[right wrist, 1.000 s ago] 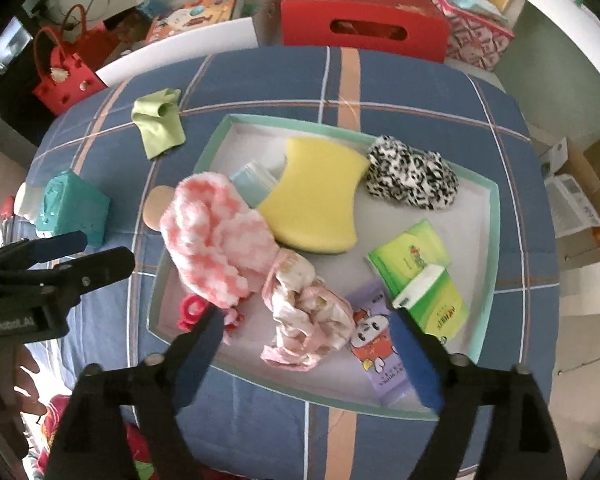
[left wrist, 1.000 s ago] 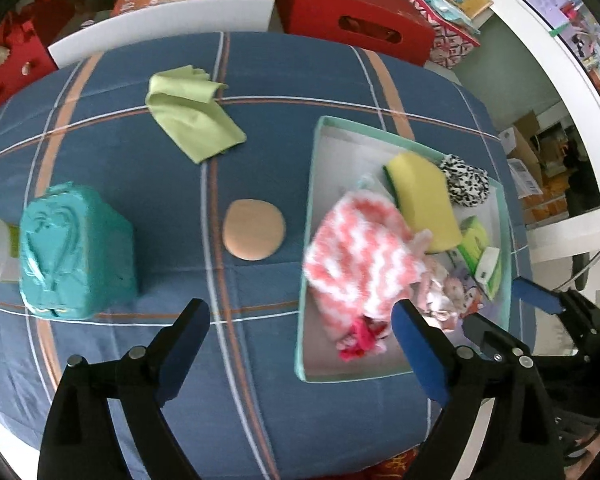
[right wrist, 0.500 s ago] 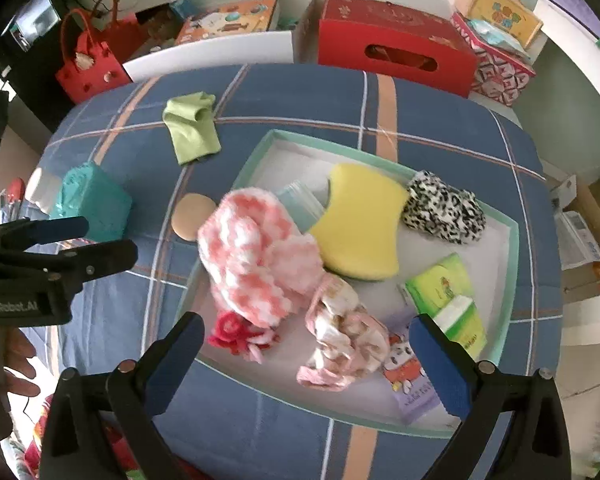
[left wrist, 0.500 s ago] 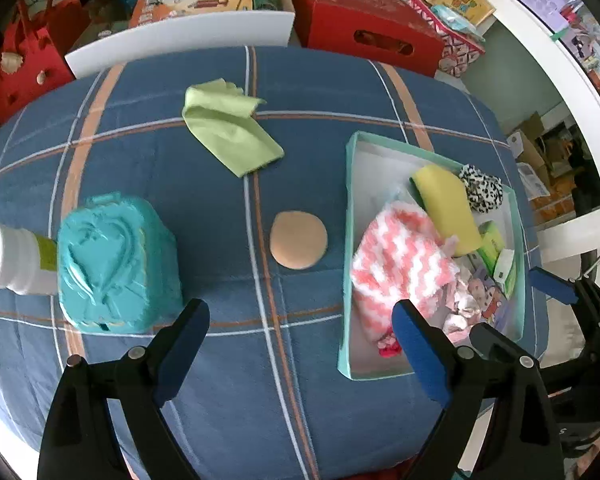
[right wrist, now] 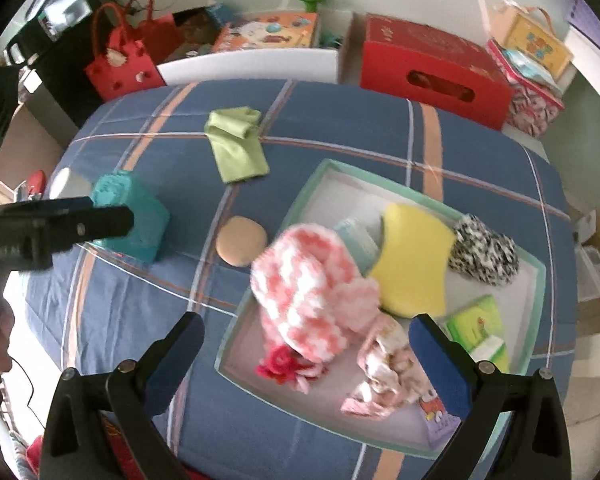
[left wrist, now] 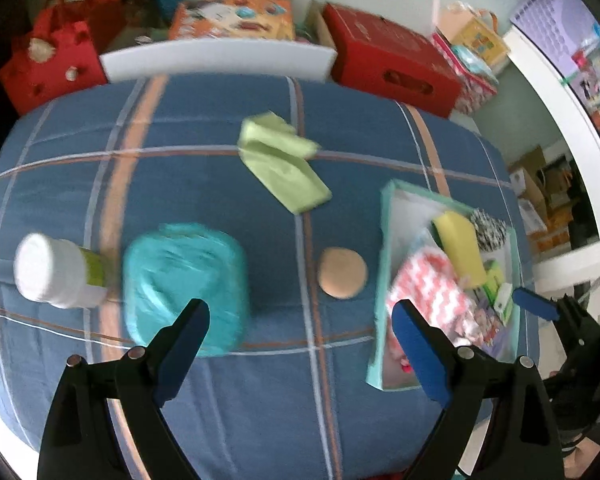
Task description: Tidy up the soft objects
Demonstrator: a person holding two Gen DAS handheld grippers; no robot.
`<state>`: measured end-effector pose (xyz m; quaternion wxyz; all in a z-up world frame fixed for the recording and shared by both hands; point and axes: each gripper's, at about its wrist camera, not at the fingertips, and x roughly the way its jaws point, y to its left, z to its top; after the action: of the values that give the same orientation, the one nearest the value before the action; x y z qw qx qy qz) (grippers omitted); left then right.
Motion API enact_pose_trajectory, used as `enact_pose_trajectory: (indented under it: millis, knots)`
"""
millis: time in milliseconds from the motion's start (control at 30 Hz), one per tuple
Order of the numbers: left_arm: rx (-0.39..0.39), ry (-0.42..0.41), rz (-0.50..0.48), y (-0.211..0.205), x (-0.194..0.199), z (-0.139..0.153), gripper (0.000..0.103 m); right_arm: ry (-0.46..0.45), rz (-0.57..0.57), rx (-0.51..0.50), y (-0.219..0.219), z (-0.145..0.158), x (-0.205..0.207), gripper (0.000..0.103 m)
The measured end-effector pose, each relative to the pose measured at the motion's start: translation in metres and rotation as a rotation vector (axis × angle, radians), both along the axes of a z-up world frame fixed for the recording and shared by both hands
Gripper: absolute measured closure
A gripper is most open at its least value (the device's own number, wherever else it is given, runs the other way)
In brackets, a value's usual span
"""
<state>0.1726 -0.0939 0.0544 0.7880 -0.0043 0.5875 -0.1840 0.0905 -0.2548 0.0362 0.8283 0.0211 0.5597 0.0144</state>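
Two soft things left outside the tray

Left gripper (left wrist: 300, 320), jaws spread and empty, hangs nearest the round tan pad (left wrist: 342, 273), just ahead; right gripper (right wrist: 306, 344), also spread, over the tray (right wrist: 540, 280).

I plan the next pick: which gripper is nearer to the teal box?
Left. The left gripper hovers just beside the teal box; the right gripper is over the tray, farther away.

left wrist: high, downward | right wrist: same | shared: tray (left wrist: 383, 264)
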Motion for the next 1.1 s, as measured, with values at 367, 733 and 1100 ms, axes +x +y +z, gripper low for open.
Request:
enact_pose_trajectory:
  millis: [367,733,1100]
  knots:
    - [-0.019,-0.023,0.086,0.055,0.015,0.000,0.010,-0.034,0.043,0.043,0.041,0.001,0.030,0.000]
    - [-0.055,-0.016,0.094,0.086,0.035,0.000,0.010,0.003,0.111,0.018,0.078,-0.009,0.057,0.000]
    - [-0.051,0.030,0.103,0.087,0.064,-0.019,0.010,0.083,0.136,0.012,0.084,-0.041,0.087,0.002]
